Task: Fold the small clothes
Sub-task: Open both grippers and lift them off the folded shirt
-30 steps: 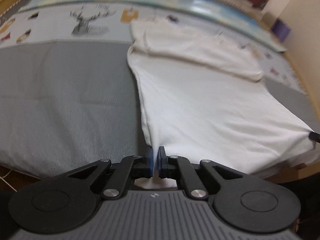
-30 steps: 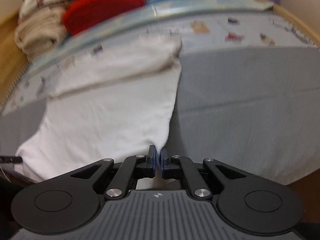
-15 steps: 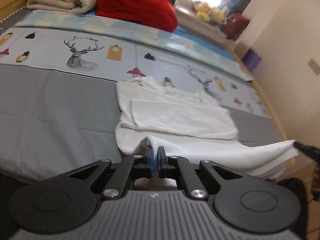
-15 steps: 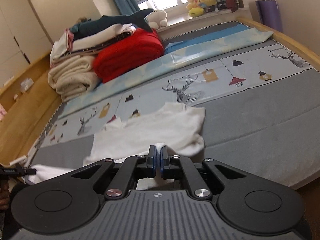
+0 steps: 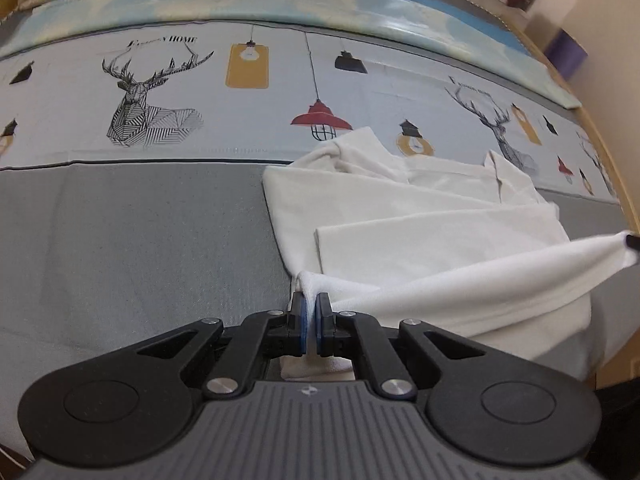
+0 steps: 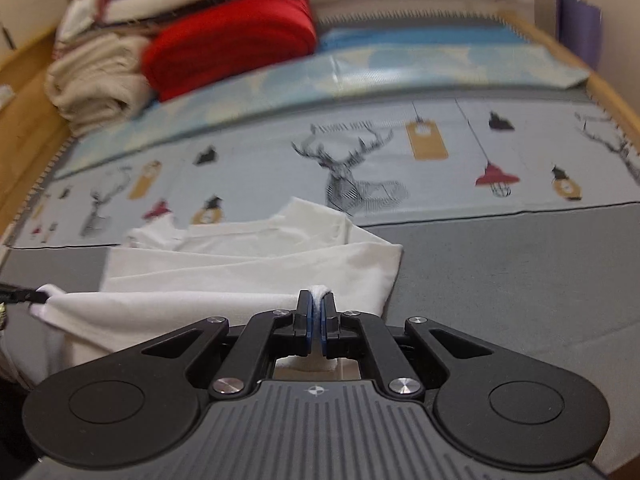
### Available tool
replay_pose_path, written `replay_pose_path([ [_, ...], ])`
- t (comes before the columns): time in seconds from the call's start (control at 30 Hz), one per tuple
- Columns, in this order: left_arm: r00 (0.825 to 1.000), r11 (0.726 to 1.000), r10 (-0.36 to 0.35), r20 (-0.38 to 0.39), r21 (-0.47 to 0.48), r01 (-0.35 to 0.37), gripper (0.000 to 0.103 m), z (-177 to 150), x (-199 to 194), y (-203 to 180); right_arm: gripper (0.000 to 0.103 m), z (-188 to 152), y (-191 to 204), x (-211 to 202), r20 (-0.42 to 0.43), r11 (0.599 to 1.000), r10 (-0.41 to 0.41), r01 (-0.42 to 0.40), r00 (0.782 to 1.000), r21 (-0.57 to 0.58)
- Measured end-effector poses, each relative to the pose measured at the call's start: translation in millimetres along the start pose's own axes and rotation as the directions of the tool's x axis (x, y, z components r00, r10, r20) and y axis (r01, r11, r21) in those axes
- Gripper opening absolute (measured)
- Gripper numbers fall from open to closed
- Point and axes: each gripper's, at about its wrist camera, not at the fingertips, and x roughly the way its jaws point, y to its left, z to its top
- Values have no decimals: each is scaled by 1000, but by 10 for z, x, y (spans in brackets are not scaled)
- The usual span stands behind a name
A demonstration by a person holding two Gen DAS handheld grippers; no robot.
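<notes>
A white T-shirt point(image 5: 420, 240) lies on the grey bed sheet point(image 5: 140, 240), sleeves folded in, collar toward the deer-print strip. My left gripper point(image 5: 311, 316) is shut on the shirt's left hem corner. My right gripper point(image 6: 318, 316) is shut on the right hem corner; the shirt shows in that view too point(image 6: 248, 268). The hem hangs taut between them, lifted over the shirt's body. The right gripper's tip shows at the right edge of the left wrist view point(image 5: 632, 241); the left gripper's tip shows at the left edge of the right wrist view point(image 6: 16, 294).
A deer-and-lamp printed mat point(image 5: 280, 92) crosses the bed beyond the shirt. Folded red point(image 6: 232, 44) and cream blankets point(image 6: 96, 80) are stacked at the far side. A wooden bed rail point(image 5: 616, 168) runs along the right edge.
Both grippers have carried the hem up and forward over the shirt toward the collar. The shirt's lower half has lifted off the bed and doubled over.
</notes>
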Motion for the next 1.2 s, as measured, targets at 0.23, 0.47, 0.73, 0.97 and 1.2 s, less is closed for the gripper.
replay_pose_path([
  [0.23,997,997,62,-40,45,-60,5,91,245,-47,3,-74,-76,557,-85,998,-45,49,995,50],
  [0.47,993,994,109,-36,-12,-110,13,172,276,48,5,25,-54,719,-73,992,-98,103,993,67],
  [0.73,987,983,157,-38,-88,-160,16,24,78,390,9,-45,-323,495,4,973,-187,185,982,142],
  [0.97,984,984,163,-75,-65,-168,26,-115,84,413,9,-283,-356,423,-26,986,-163,164,986,41],
  [1.2,987,986,146,-64,-67,-150,29,-58,161,250,10,-383,-220,522,-34,991,-131,130,991,-42],
])
